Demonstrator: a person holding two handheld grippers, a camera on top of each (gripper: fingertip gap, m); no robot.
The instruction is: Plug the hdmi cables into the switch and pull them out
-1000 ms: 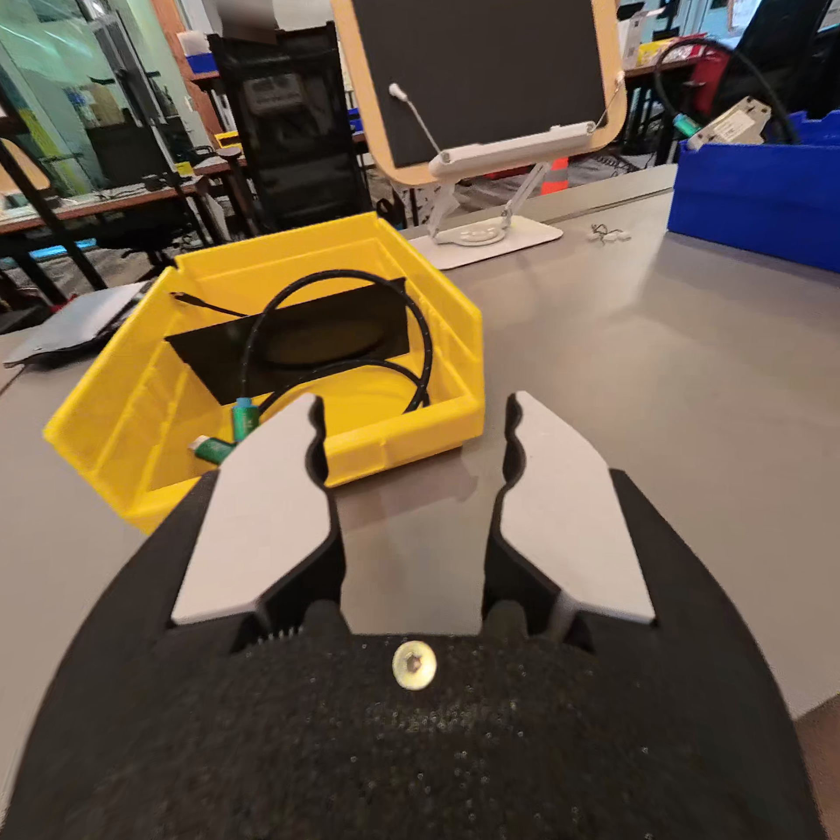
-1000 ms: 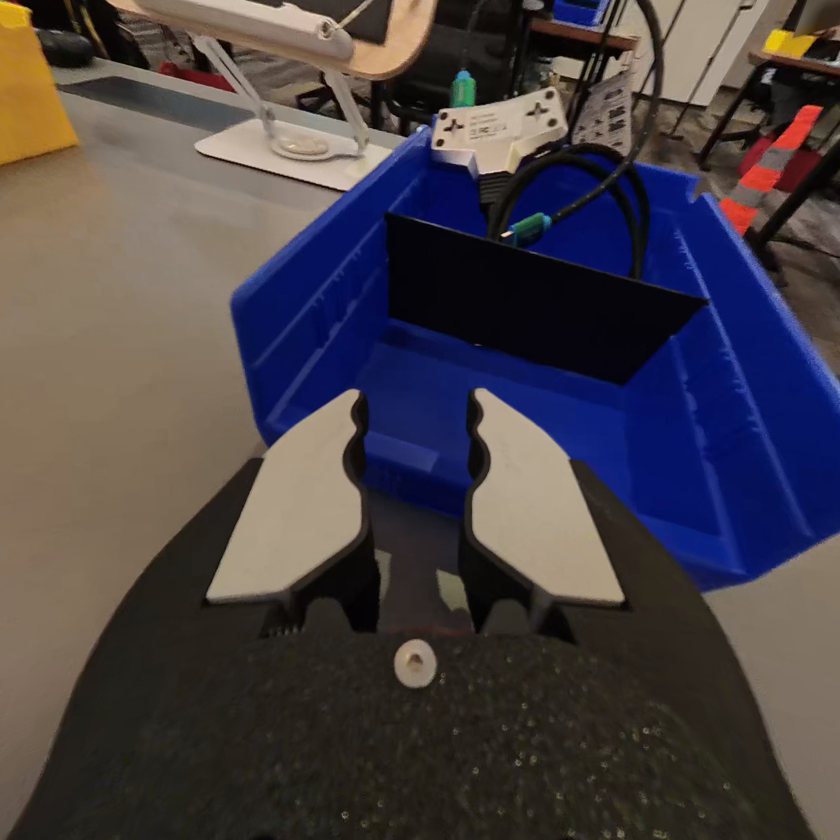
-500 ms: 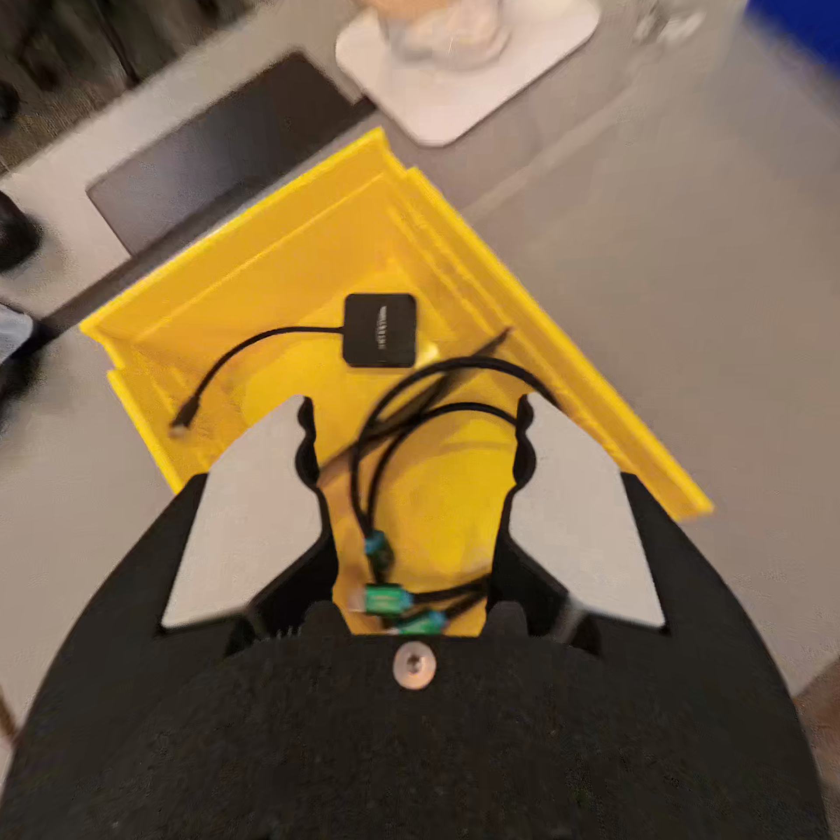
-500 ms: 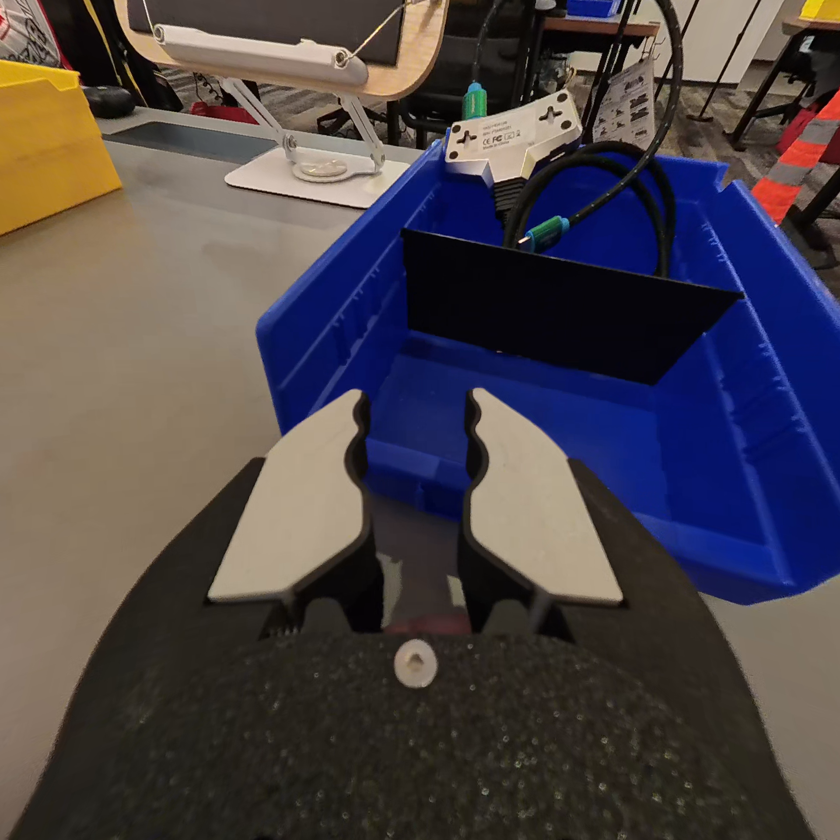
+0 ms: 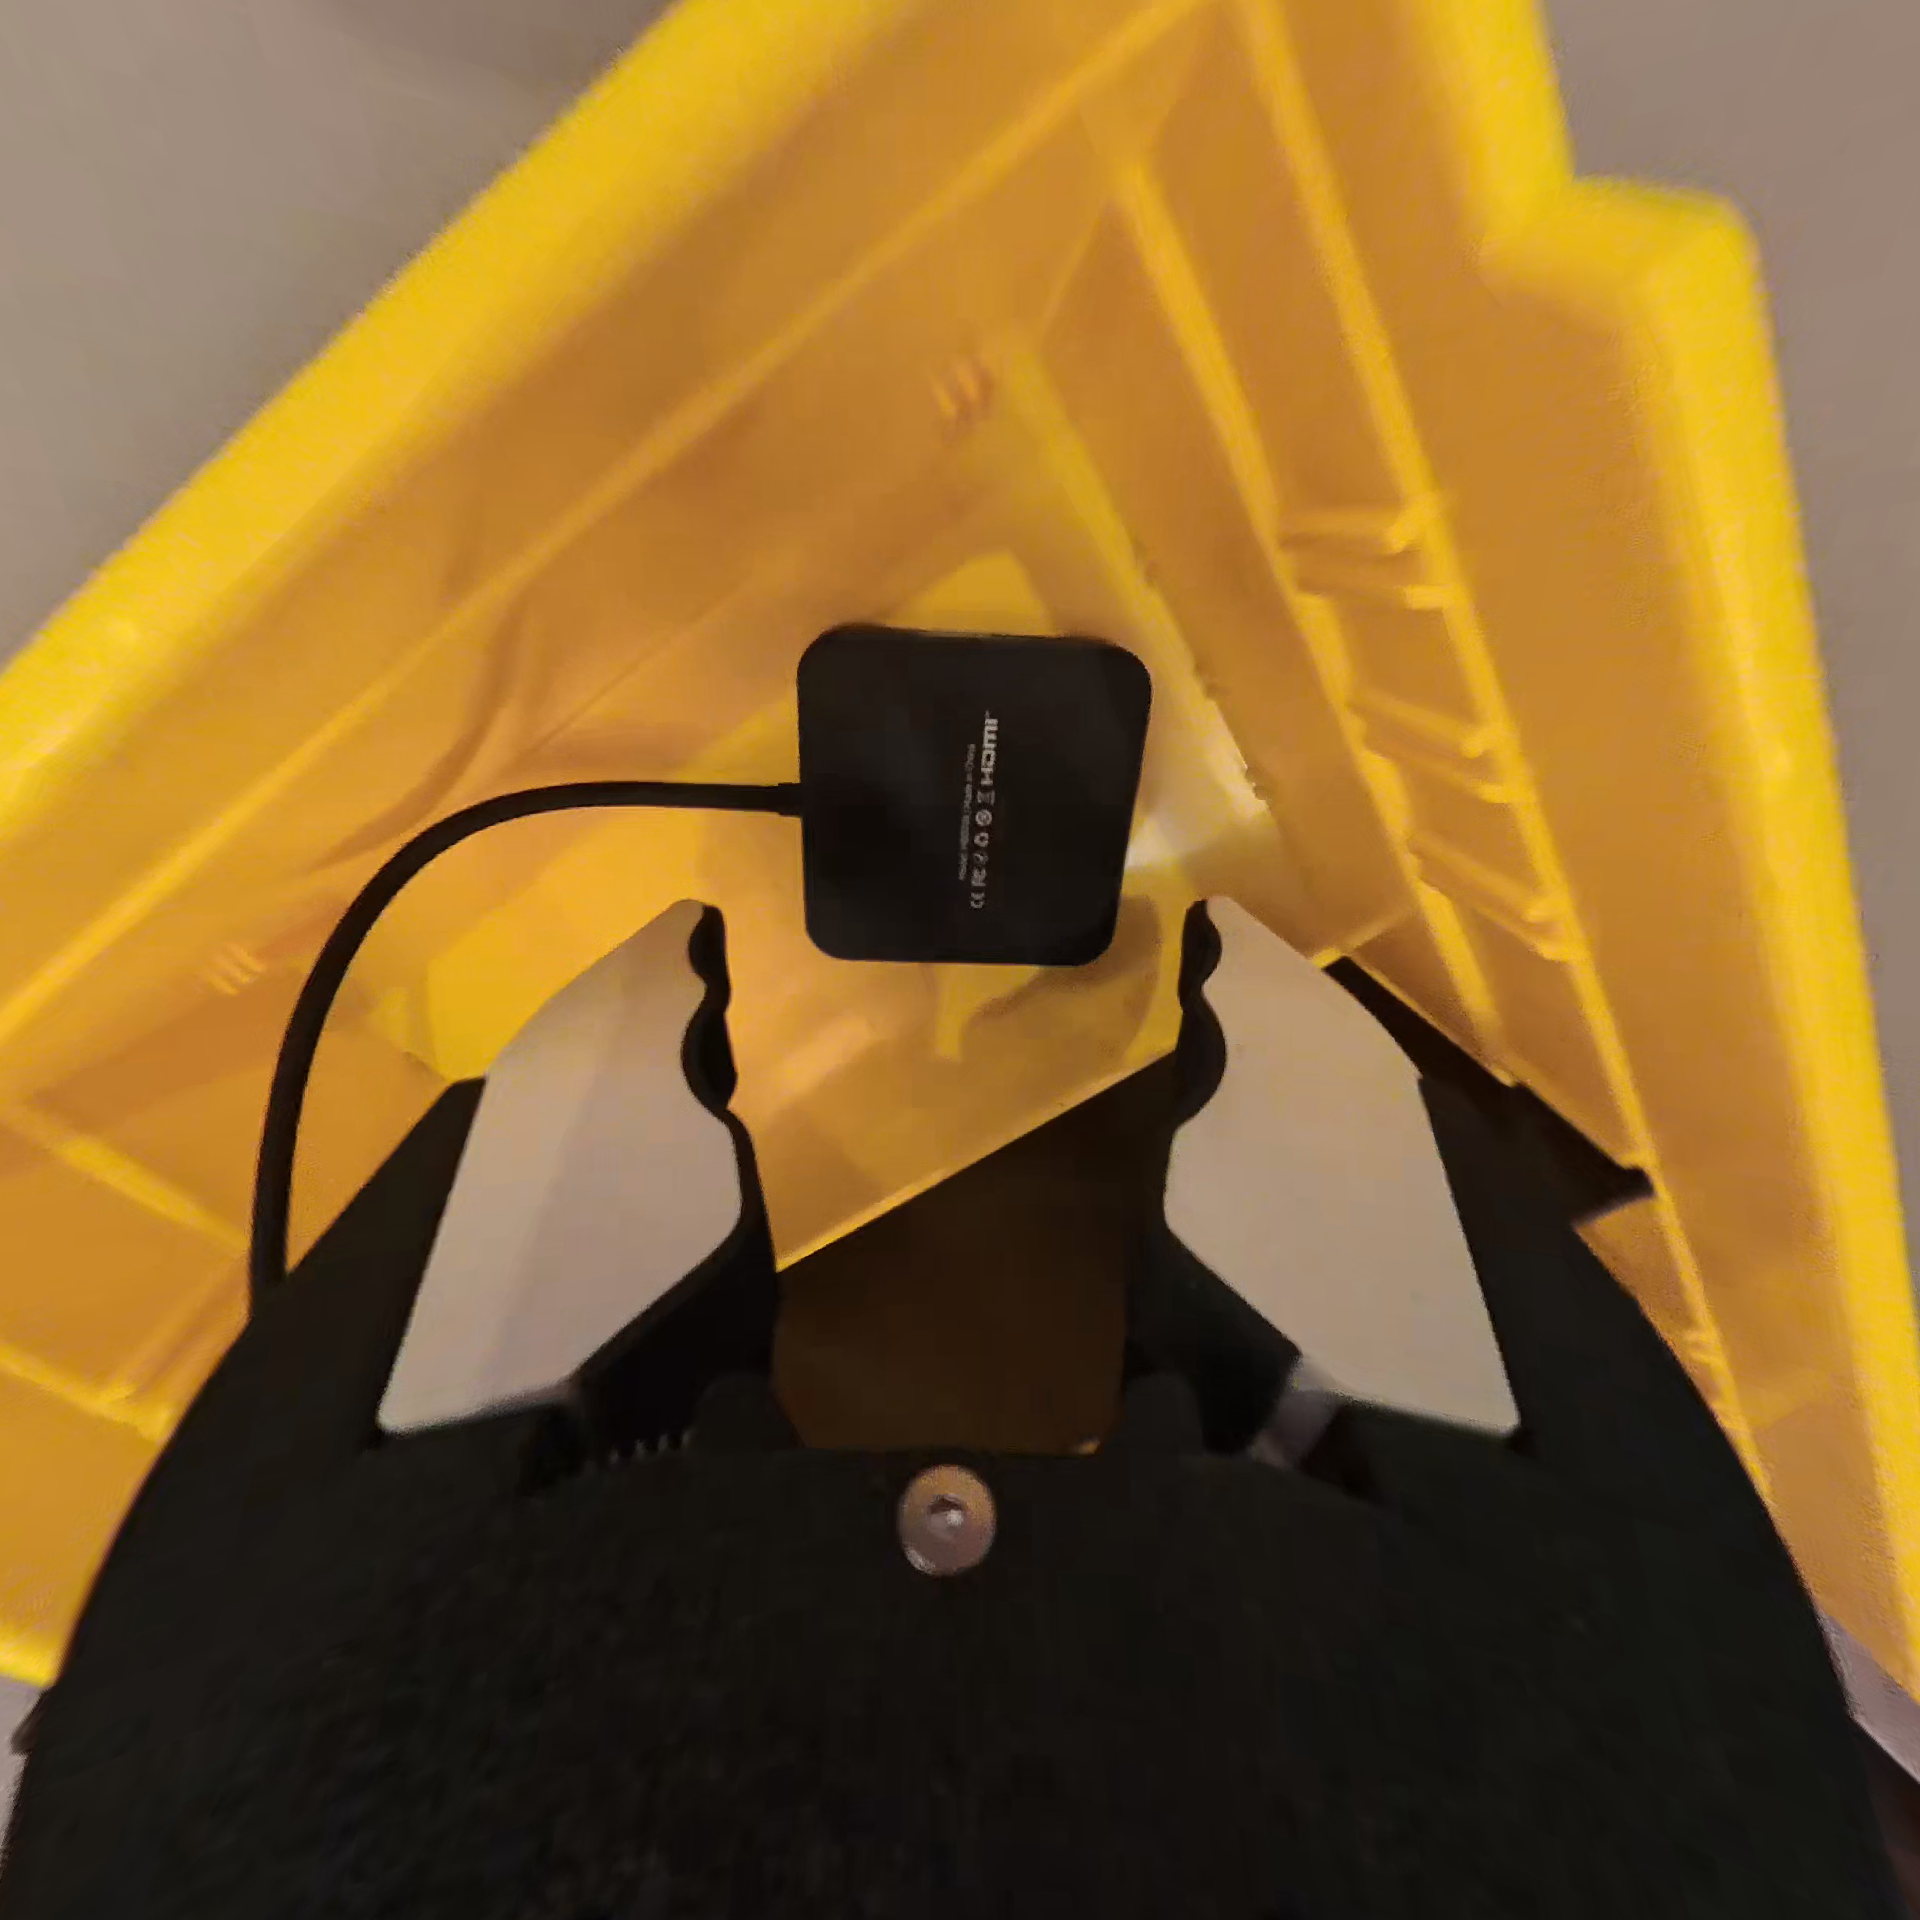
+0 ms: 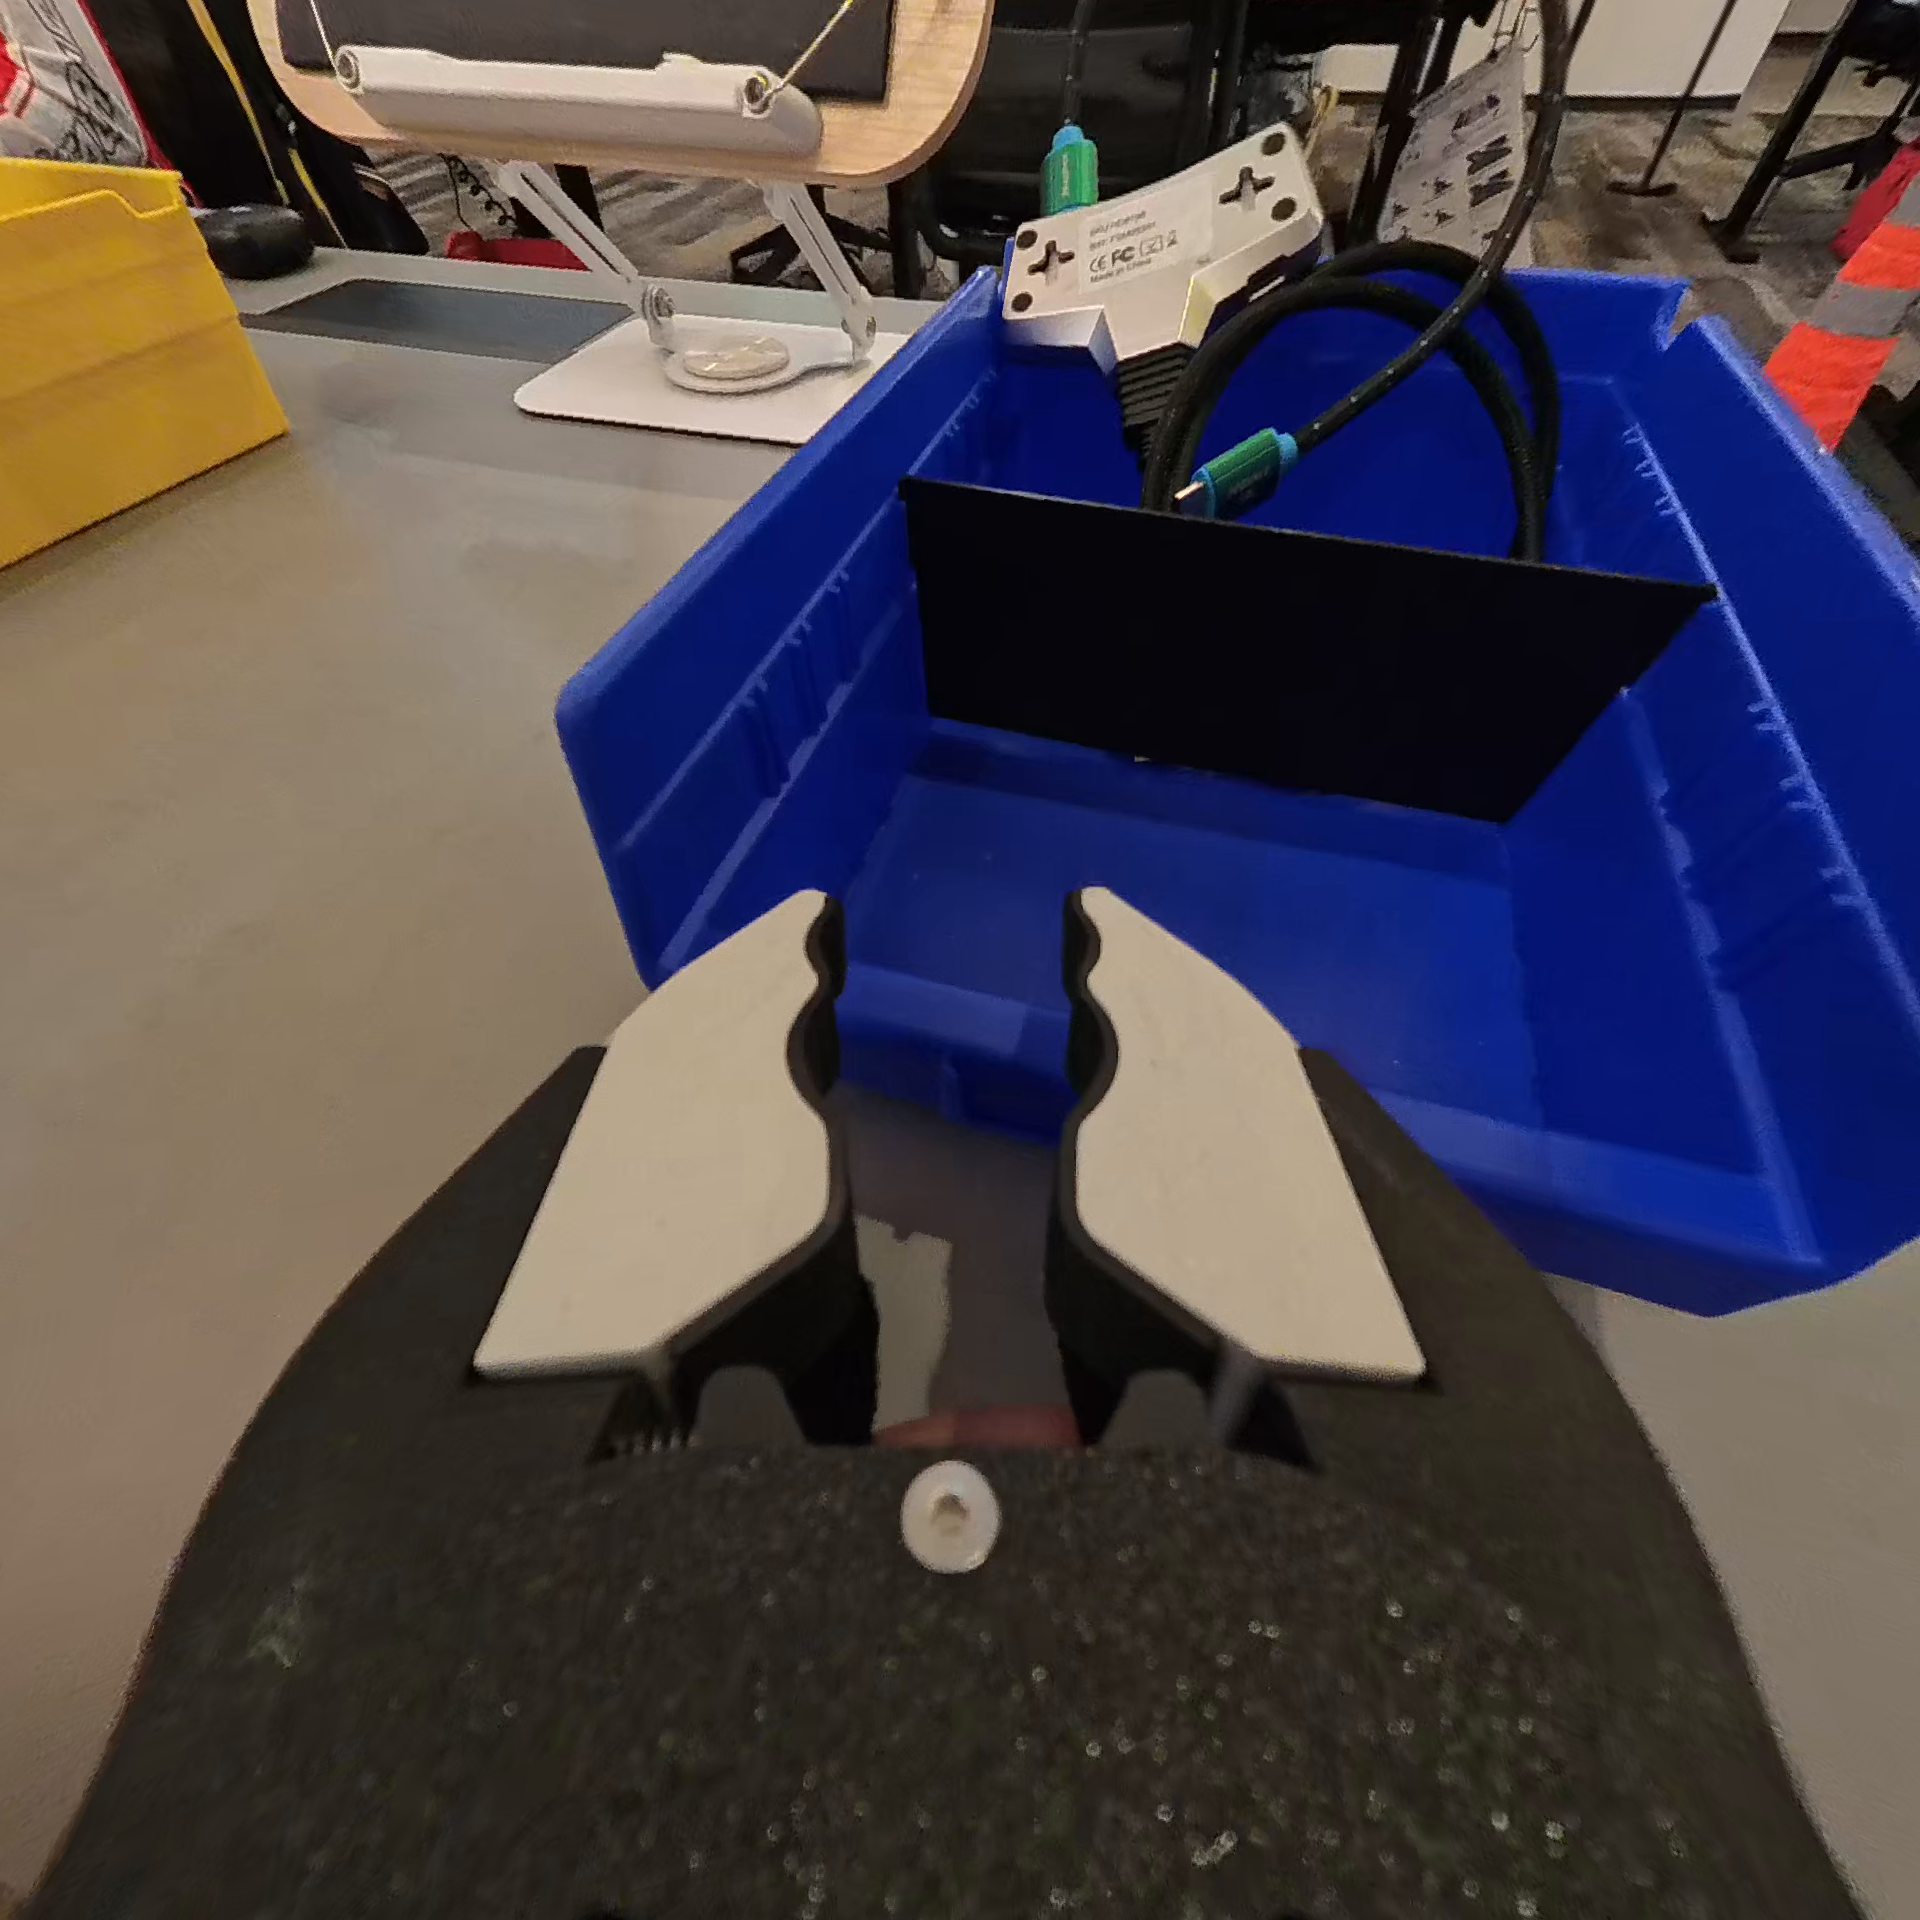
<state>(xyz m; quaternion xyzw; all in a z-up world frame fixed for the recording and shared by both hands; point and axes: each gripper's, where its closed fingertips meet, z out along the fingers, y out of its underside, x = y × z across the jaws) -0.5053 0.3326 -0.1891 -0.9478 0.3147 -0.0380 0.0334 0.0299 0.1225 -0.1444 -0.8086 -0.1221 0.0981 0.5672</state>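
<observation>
White print on black switch (image 5: 974,795); printed label on silver box (image 6: 1153,255).

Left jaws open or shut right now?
Open. The left gripper shows a wide gap between its jaws, nothing held; the black switch lies just beyond in the yellow bin.

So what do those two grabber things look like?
They match. The left gripper and the right gripper each have a rounded black body with a speckly, rough top, one silver screw in the middle, and two flat grey fingers with wavy black inner edges.
</observation>
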